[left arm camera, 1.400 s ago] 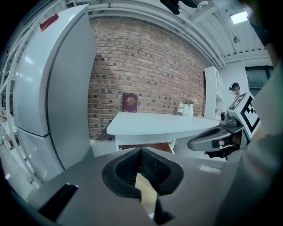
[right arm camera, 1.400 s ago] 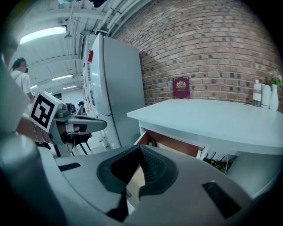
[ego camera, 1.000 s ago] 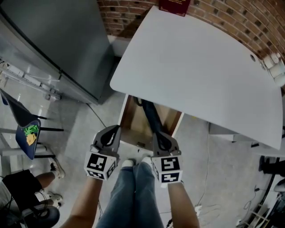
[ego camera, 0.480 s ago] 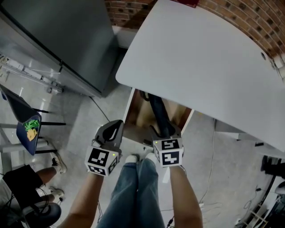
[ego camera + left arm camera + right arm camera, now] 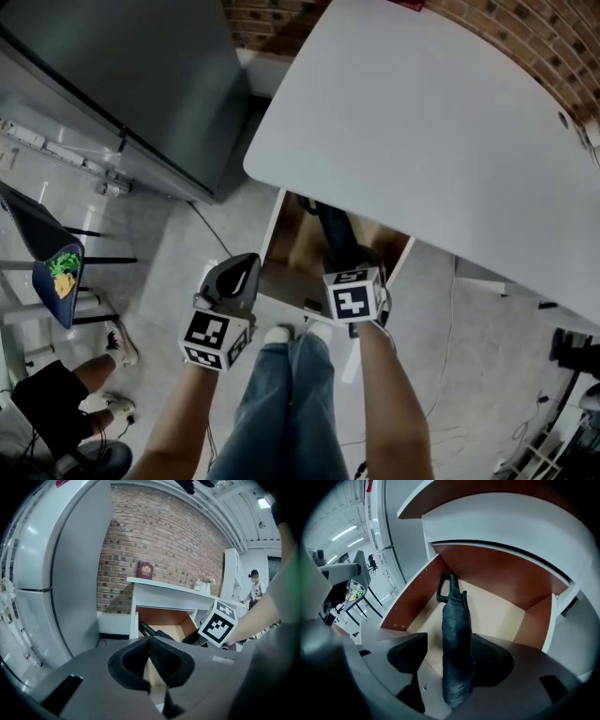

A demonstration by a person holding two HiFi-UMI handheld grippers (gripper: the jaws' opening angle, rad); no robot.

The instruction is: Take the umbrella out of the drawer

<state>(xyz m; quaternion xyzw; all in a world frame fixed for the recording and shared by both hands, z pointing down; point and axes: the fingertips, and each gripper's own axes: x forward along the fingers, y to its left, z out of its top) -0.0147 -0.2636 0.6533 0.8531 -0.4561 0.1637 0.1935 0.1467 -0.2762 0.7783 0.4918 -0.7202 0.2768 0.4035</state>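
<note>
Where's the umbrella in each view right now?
Head view: umbrella at centre, inside the open drawer.
Left gripper view: low centre, inside the drawer.
Right gripper view: centre, between the right gripper's open jaws.
Shared landmark: the open wooden drawer.

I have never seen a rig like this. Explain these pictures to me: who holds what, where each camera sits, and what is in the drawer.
A person holds a two-jaw gripper in each hand; the marker cubes are parts of them. One camera sits on the person's head, looking down at a white desk and its open drawer. Another rides on each gripper. A folded dark umbrella lies in the drawer. The right gripper straddles it: its jaws have just been opening and do not grip it yet. The left gripper is shut and empty.
</note>
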